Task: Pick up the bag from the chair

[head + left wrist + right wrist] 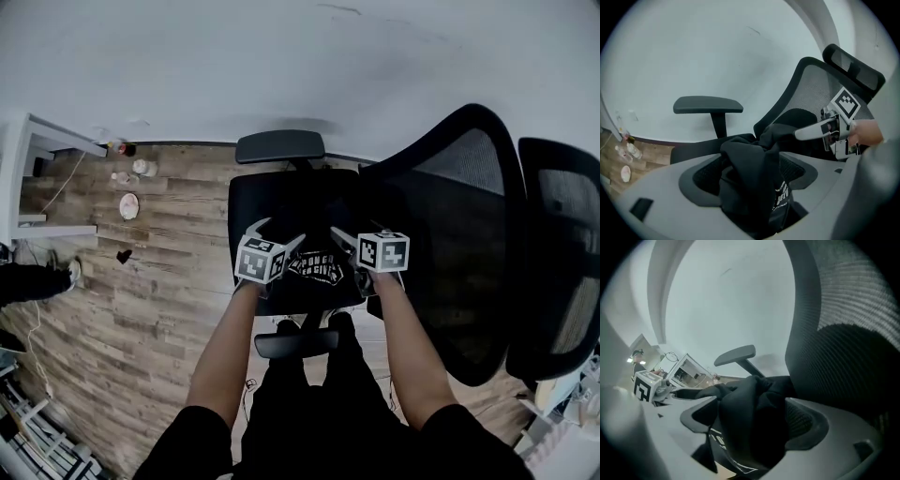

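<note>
While bent over a black mesh office chair (281, 197), reaches down with both bare forearms (225, 347) toward its seat. Holds one pair of tongs in each hand: left tongs (279, 236) at the left edge of the bag (314, 267), right tongs (342, 255) at its right edge, both tilted downward and aimed inward across the cloth. Bag black, with white print, crumpled on the middle of the seat between the far armrest (279, 146) and the near armrest (295, 343), with the tall mesh backrest (450, 234) to the right. In the left gripper view, jaws spread wide, with a bunched peak of the black cloth rising between them. Same in the right gripper view: jaws likewise wide, with a dark fold standing in the gap. Whether any pad brushes the cloth, impossible to tell. Bag resting on the seat, not lifted. Behind the chair, a plain white wall (281, 56). To the left, wood floor (141, 309) with a few small bottles (131, 169) and a small round object (128, 205). At the far right, the backrest of a second mesh chair (562, 253).
</note>
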